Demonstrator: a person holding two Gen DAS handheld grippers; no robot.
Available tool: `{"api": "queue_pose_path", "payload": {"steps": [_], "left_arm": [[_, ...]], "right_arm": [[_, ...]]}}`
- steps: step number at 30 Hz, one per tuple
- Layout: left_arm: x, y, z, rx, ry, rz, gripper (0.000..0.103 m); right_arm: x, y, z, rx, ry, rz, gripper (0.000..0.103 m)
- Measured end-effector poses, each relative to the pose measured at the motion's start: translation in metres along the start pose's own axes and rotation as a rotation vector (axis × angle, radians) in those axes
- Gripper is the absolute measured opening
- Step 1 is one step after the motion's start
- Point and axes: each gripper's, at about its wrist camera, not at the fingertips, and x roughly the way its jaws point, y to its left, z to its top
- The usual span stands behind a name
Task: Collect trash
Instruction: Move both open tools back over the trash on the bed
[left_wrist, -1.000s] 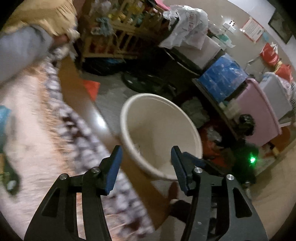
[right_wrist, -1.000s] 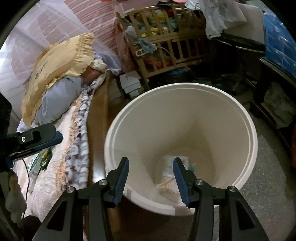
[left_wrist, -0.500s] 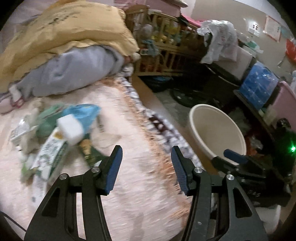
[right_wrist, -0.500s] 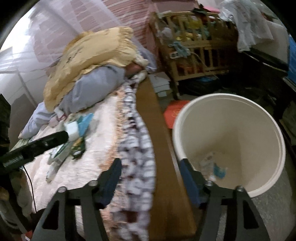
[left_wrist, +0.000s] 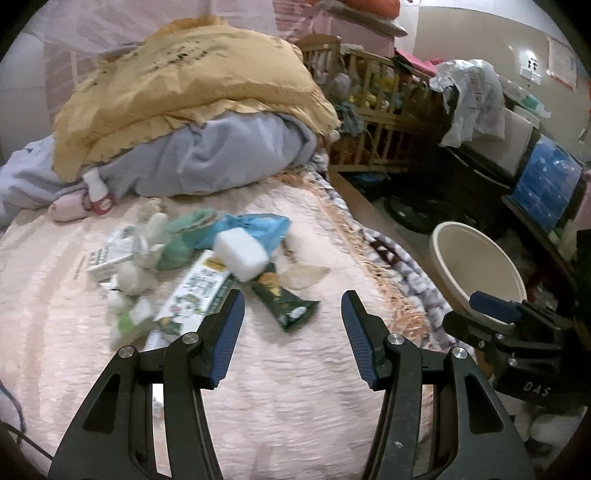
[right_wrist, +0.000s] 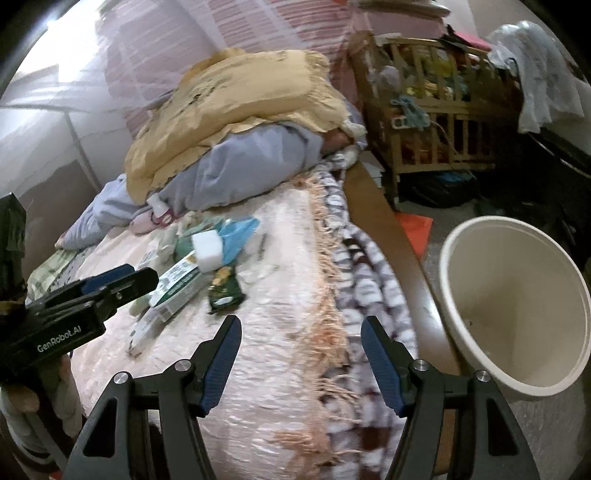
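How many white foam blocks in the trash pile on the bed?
1. The white foam block sits on top of the pile, over the blue plastic bag and green-and-white carton. Others may be buried underneath.

Dim indoor light; motion blur; fisheye edges dark, warped.

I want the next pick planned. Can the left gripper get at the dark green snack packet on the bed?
Probably yes. The left gripper is open and empty, and the dark green snack packet lies just ahead on the pink bedspread, its near end uncovered.
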Motion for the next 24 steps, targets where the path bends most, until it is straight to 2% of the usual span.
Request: {"api": "queue_pose_path", "payload": {"steps": [13,24], "left_arm": [[-0.021,0.045,-0.015,-0.053,-0.029,0.064,0.053],[-0.033,0.106,-0.046,-0.139,0.009,0.111,0.053]], "right_arm": [[0.010,0.051,0.001,-0.082,0.023,0.033,0.068],[0.035,0.077,-0.004,-0.133,0.075,0.049,0.069]]}}
